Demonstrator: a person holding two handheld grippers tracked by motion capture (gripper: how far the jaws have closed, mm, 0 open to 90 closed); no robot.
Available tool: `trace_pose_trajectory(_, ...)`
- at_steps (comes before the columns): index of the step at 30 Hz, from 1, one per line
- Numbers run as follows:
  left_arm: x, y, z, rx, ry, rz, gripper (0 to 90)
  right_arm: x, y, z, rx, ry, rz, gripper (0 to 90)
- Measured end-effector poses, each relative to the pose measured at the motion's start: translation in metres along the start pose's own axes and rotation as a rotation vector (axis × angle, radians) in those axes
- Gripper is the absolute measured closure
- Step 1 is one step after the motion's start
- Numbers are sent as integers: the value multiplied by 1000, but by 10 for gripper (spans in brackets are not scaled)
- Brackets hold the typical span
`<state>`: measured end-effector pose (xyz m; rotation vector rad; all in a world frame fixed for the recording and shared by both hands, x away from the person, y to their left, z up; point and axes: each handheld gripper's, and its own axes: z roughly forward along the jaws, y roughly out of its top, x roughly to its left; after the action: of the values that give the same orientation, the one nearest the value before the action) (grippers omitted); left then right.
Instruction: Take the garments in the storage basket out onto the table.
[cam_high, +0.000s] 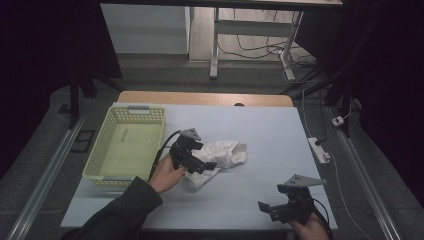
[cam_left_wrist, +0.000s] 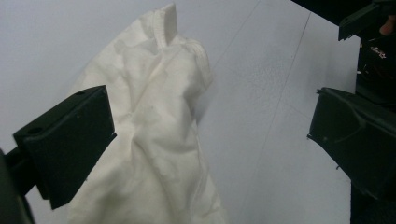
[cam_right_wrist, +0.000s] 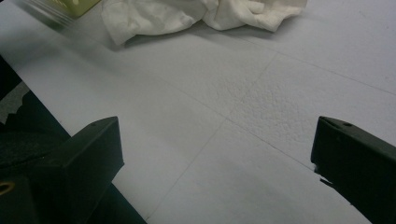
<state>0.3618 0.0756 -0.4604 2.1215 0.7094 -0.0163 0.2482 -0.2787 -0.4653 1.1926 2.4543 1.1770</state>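
At the near edge of the table (cam_high: 260, 130), seen from the high view, the right gripper (cam_high: 267, 209) sits low over the pale grey surface, held by a hand (cam_high: 307, 227) that comes in at the bottom right. In the right gripper view its two black jaws stand wide apart with only bare tabletop between them; it holds nothing. A grey three-cornered plate tops it, and its jaws point left across the table.

Farther in, toward the middle of the table, the left hand (cam_high: 167, 174) in a dark sleeve (cam_high: 120, 212) holds the left gripper (cam_high: 206, 166) over a crumpled white cloth (cam_high: 225, 154). In the left gripper view the jaws are spread wide, and the cloth (cam_left_wrist: 154, 140) lies between them, nearer the left jaw and partly behind it; the jaws are not closed on the fabric. Whether a jaw touches the cloth cannot be told. The cloth lies in a rumpled heap on the table, a folded hem standing up at its far end. The right gripper view shows the same cloth (cam_right_wrist: 196, 14) well ahead, at the top of the frame.

Just left of the cloth stands a pale yellow-green plastic basket (cam_high: 105, 145) with perforated walls and grey handles, near the left edge of the table. Beyond the table, desk legs (cam_high: 215, 45) and loose cables lie on the floor, and a white power strip (cam_high: 319, 150) rests to the right.
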Motion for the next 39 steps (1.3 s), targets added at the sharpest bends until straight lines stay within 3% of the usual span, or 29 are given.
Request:
trace_pose_trajectory(12, -4, -6, -17, -27, -18, -28, 0, 0, 0, 0, 1, 0, -1, 18)
trace_pose_trajectory(26, -10, -16, -49, -82, -3, -55, 1, 1, 0, 0, 3, -3, -5, 18)
trace_pose_trajectory(39, -15, -31, -68, -62, 26, -69, 5, 1, 0, 0, 2, -6, -6, 18)
